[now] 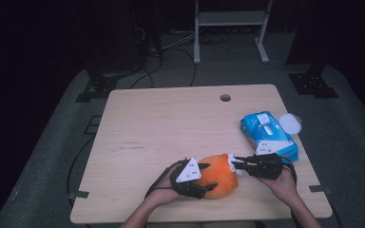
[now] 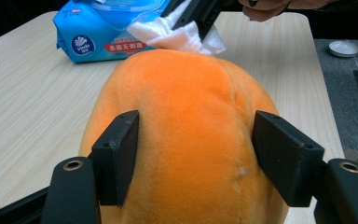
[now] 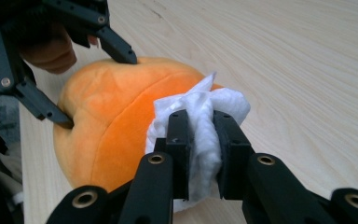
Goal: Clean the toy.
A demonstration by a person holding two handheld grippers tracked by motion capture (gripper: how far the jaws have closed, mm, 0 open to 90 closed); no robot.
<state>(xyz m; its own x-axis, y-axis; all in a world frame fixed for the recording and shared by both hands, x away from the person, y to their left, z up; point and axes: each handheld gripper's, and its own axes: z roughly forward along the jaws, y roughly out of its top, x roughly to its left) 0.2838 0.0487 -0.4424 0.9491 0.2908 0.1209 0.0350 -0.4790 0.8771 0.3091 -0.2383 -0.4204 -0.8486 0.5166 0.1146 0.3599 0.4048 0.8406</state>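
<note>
An orange plush pumpkin [image 1: 217, 175] lies near the table's front edge. My left gripper [image 1: 204, 176] is shut on it, one jaw pressing each side of the plush pumpkin [image 2: 186, 135]. My right gripper [image 1: 233, 164] comes in from the right, shut on a crumpled white wipe [image 3: 200, 121]. The wipe [image 2: 177, 35] rests against the far end of the pumpkin [image 3: 112, 121]. The left gripper [image 3: 98, 91] shows at the upper left of the right gripper view, clamped on the plush.
A blue pack of wet wipes [image 1: 266, 134] lies at the right of the table [image 1: 171, 123], its lid open. A small white round lid [image 1: 291, 122] sits at the table's right edge. A cable hole [image 1: 225, 98] is near the far edge.
</note>
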